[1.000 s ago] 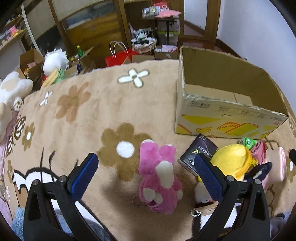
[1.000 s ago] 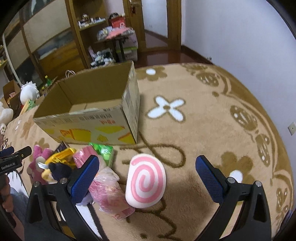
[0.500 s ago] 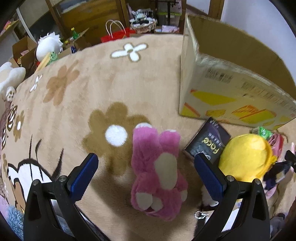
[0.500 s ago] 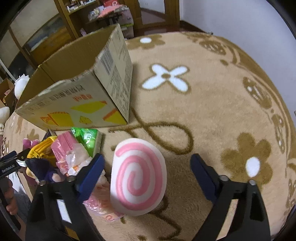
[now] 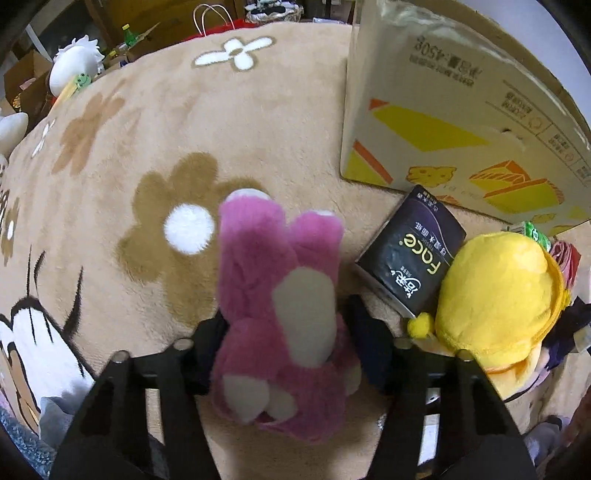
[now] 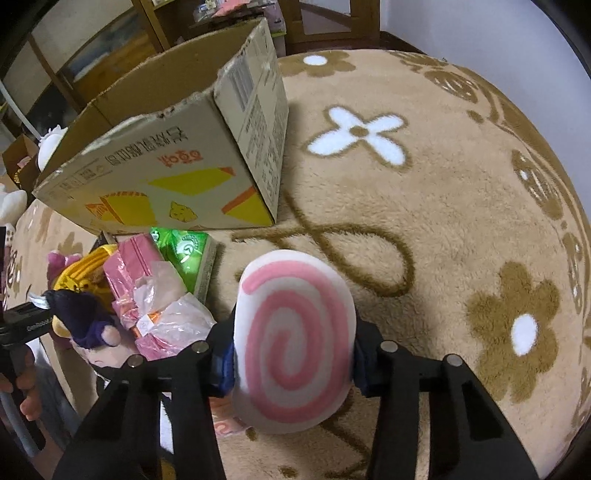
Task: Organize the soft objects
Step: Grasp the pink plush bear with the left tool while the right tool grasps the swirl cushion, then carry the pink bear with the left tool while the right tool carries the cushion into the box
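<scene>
My left gripper point(image 5: 288, 347) is shut on a pink plush bear point(image 5: 280, 310) that lies on the flowered carpet. A yellow plush point(image 5: 495, 295) and a black tissue pack point(image 5: 413, 258) lie to its right. My right gripper point(image 6: 291, 354) is shut on a white cushion with a pink swirl point(image 6: 293, 339). The open cardboard box point(image 6: 166, 155) stands beyond it to the left; it also shows in the left wrist view point(image 5: 461, 103) at the right.
A heap left of the swirl cushion holds a pink wrapped pack point(image 6: 147, 288), a green pack point(image 6: 188, 254), a yellow plush point(image 6: 81, 273) and a dark purple plush point(image 6: 81, 321). White plush toys point(image 5: 74, 70), boxes and a red bag point(image 5: 218, 27) lie beyond the carpet edge.
Both grippers moved down and forward and closed from wide open: the left one onto the pink bear, the right one onto the swirl cushion.
</scene>
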`<state>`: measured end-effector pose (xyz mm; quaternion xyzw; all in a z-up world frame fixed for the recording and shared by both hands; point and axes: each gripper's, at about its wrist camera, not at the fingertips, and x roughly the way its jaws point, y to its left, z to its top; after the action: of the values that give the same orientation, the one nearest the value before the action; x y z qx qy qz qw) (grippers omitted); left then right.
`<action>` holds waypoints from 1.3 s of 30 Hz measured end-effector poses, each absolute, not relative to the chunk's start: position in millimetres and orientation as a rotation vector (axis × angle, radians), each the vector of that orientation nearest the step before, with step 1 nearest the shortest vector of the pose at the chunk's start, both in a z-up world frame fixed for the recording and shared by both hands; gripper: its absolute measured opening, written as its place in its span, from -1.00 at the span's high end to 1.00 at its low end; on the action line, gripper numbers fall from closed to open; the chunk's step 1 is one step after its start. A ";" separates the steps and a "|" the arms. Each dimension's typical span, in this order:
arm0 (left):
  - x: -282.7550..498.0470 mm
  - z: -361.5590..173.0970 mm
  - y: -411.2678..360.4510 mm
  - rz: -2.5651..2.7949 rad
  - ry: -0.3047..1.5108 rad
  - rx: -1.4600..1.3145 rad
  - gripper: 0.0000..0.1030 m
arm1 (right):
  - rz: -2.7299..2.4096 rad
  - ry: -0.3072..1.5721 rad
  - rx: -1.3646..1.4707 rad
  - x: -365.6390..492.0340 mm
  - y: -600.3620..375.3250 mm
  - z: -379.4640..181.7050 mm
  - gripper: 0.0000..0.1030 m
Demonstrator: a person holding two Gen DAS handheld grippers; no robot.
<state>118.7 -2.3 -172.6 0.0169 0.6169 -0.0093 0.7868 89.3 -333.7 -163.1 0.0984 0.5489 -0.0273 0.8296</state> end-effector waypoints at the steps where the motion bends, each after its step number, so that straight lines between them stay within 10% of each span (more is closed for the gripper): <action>1: 118.5 -171.7 -2.2 -0.022 1.328 0.036 0.05 | -0.057 1.155 0.211 88.4 -333.7 -160.5 0.04; 39: 60.4 46.9 -26.5 -0.094 0.495 0.072 0.12 | -0.020 0.450 0.120 39.8 -308.8 17.0 0.08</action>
<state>60.4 -26.5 46.9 0.0354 0.2448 -0.0463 0.9678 39.8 -308.8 17.0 0.0595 0.2229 -0.0101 0.9730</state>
